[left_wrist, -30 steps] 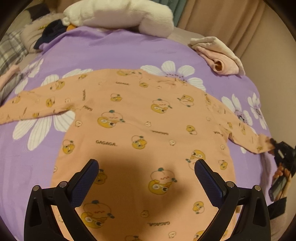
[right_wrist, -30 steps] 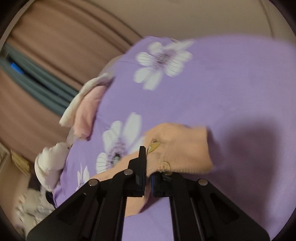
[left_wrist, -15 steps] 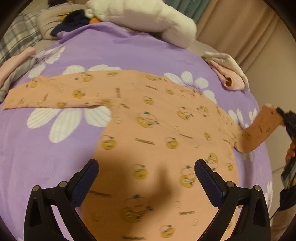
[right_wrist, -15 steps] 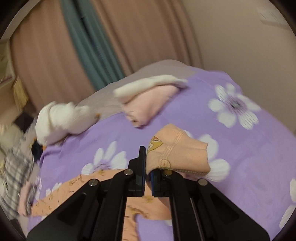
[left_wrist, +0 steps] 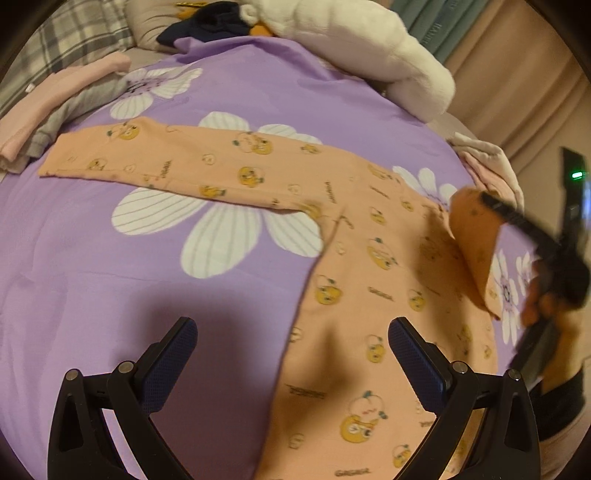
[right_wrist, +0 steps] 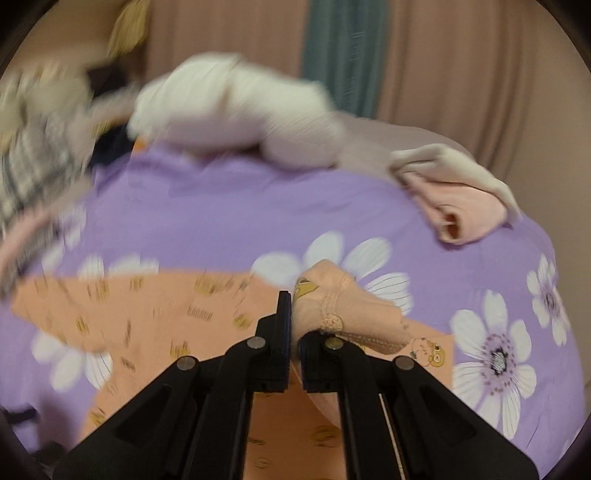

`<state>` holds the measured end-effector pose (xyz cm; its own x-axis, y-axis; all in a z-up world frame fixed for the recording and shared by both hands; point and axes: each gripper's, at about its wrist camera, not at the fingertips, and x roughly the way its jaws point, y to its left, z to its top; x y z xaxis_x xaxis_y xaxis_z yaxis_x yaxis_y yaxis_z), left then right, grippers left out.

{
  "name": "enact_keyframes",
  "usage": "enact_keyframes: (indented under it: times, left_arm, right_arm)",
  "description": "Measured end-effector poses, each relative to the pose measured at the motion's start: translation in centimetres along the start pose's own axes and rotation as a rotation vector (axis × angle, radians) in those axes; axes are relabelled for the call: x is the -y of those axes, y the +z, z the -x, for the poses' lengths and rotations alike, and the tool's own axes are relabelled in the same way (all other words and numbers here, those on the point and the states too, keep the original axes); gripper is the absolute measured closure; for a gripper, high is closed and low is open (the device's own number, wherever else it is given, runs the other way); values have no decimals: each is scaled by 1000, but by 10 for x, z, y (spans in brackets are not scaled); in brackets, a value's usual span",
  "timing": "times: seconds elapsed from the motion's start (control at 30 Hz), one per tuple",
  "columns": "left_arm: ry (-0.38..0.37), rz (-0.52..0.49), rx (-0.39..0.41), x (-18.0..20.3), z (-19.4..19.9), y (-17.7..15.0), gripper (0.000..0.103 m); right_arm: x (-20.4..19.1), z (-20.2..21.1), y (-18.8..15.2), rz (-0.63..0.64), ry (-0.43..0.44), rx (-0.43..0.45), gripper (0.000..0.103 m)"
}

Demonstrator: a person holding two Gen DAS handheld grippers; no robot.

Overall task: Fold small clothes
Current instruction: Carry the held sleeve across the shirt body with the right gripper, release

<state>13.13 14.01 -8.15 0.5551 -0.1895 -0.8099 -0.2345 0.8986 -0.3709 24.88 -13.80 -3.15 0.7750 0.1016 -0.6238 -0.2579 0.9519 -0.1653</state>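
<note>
An orange long-sleeved baby top (left_wrist: 369,280) with yellow cartoon prints lies flat on a purple flowered bedspread (left_wrist: 110,295). Its left sleeve (left_wrist: 177,162) stretches out flat to the left. My right gripper (right_wrist: 293,325) is shut on the cuff of the right sleeve (right_wrist: 332,310) and holds it lifted above the body of the top; it also shows in the left wrist view (left_wrist: 495,206) at the right. My left gripper (left_wrist: 291,354) is open and empty, hovering over the top's left edge.
A folded pink and cream garment (right_wrist: 454,199) lies at the bed's far right. A white plush toy (left_wrist: 362,48) and dark clothes (left_wrist: 207,26) lie at the head. Pink and grey clothes (left_wrist: 55,99) and a plaid pillow (left_wrist: 74,40) are at the far left.
My right gripper has lifted the right sleeve cuff off the bed and carried it inward over the top's body. My left gripper has shifted left, toward the top's left edge.
</note>
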Motion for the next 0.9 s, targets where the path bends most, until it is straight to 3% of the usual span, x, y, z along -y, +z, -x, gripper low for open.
enact_keyframes:
  times: [0.17,0.3,0.4,0.47,0.5,0.63,0.7,0.8,0.9]
  left_arm:
    - [-1,17,-4,-10,-6,2,1]
    - [-13,36,-6,-14,-8,4,1]
    - [-11,38,3,-15,-8,7,1]
    - [-3,30,10,-12,-7,8,1]
    - [-4,26,11,-11,-6,10,1]
    - [-30,5,21,0,-5,17,1]
    - [-67,-10,18,11,-6,22,1]
    - [-123,-38,13,30,-10,32,1]
    - [-182,-73,4,57,-20,44,1]
  right_arm:
    - [-59,-41,-31,196,-34,-90,98]
    - [-89,-58,-50,305,-26,-159,92]
    - [-100,-61,-58,350,-8,-176,80]
    - [-100,-56,-57,373,2,-174,59]
    - [-97,-50,-56,370,20,-163,55]
    - [-69,-14,-51,282,163,-65,47]
    - [-38,4,-54,153,228,-31,40]
    - [12,14,-75,-89,350,-50,39]
    - [46,16,-107,-265,395,-85,40]
